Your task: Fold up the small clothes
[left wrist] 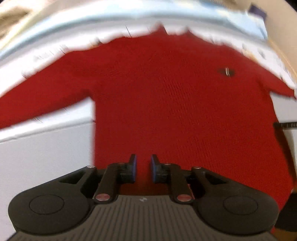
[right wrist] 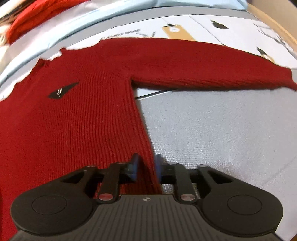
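A small red knit sweater (left wrist: 167, 102) lies flat, front up, with a black patch (left wrist: 227, 72) on its chest and both sleeves spread out sideways. My left gripper (left wrist: 143, 166) points down over the lower left part of the body. Its blue pads stand a narrow gap apart with only the flat knit showing beyond them. In the right wrist view the sweater (right wrist: 74, 120) fills the left half and one sleeve (right wrist: 204, 64) runs right. My right gripper (right wrist: 147, 165) straddles the sweater's right side edge near the hem. Its blurred pads are apart, with the fabric edge between them.
The sweater rests on a grey cloth surface (right wrist: 213, 129) and a white printed sheet (right wrist: 185, 27). A light blue cloth (right wrist: 111, 11) runs along the back. Another red garment (right wrist: 37, 13) lies at the far left. A dark object (left wrist: 286, 124) juts in at the right edge.
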Motion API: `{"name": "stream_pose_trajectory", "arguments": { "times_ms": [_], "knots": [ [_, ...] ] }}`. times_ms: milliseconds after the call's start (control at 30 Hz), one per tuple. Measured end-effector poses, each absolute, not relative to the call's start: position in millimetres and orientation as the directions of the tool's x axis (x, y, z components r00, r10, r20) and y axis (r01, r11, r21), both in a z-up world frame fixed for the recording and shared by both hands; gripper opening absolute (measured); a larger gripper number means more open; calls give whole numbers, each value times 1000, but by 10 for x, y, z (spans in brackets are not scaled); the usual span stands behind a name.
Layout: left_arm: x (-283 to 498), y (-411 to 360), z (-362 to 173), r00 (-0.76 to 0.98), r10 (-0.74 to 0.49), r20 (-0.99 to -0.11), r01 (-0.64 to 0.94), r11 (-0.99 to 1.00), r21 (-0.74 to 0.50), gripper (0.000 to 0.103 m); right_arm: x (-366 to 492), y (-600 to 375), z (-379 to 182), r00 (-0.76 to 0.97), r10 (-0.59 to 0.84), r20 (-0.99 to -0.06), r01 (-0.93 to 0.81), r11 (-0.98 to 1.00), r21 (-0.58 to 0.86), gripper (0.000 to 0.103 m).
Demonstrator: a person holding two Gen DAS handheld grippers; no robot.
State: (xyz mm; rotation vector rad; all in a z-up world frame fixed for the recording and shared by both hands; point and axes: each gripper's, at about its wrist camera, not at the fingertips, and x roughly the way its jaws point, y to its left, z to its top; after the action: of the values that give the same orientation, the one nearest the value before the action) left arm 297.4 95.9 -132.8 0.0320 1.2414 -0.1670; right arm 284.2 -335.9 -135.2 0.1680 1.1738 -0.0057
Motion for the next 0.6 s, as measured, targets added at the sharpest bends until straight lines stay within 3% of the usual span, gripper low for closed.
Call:
{"name": "stream_pose_trajectory", "arguments": {
  "times_ms": [67, 133, 233, 300, 333, 367, 600],
  "knots": [
    [2984, 800, -1639, 193, -41, -980, 184, 983, -5, 27, 2848, -3342, -1463, 341, 83, -936, 57, 992, 109, 41],
    [2984, 659, -1641, 221, 13, -975, 224, 973, 63, 28, 2881, -3405, -1412, 351, 92, -932, 95, 987, 133, 42],
    [3079, 555, -1353, 333, 8, -943, 146, 987, 60, 33, 2934, -3616, -1228, 427, 91, -900, 195, 962, 190, 44],
    [3136, 445, -1165, 407, -15, -913, 123, 992, 39, 43, 2983, -3776, -1111, 469, 69, -880, 262, 941, 214, 54],
    [3160, 378, -1088, 437, -18, -899, 115, 993, 36, 46, 3004, -3860, -1067, 485, 54, -873, 298, 928, 223, 64],
    [3177, 313, -1033, 459, -19, -888, 113, 993, 38, 46, 3019, -3948, -1035, 495, 38, -868, 339, 912, 233, 66],
    [3336, -50, -1096, 476, 8, -879, 89, 994, 57, 46, 3131, -4363, -1002, 506, 33, -862, 484, 817, 315, 66]
  ]
}}
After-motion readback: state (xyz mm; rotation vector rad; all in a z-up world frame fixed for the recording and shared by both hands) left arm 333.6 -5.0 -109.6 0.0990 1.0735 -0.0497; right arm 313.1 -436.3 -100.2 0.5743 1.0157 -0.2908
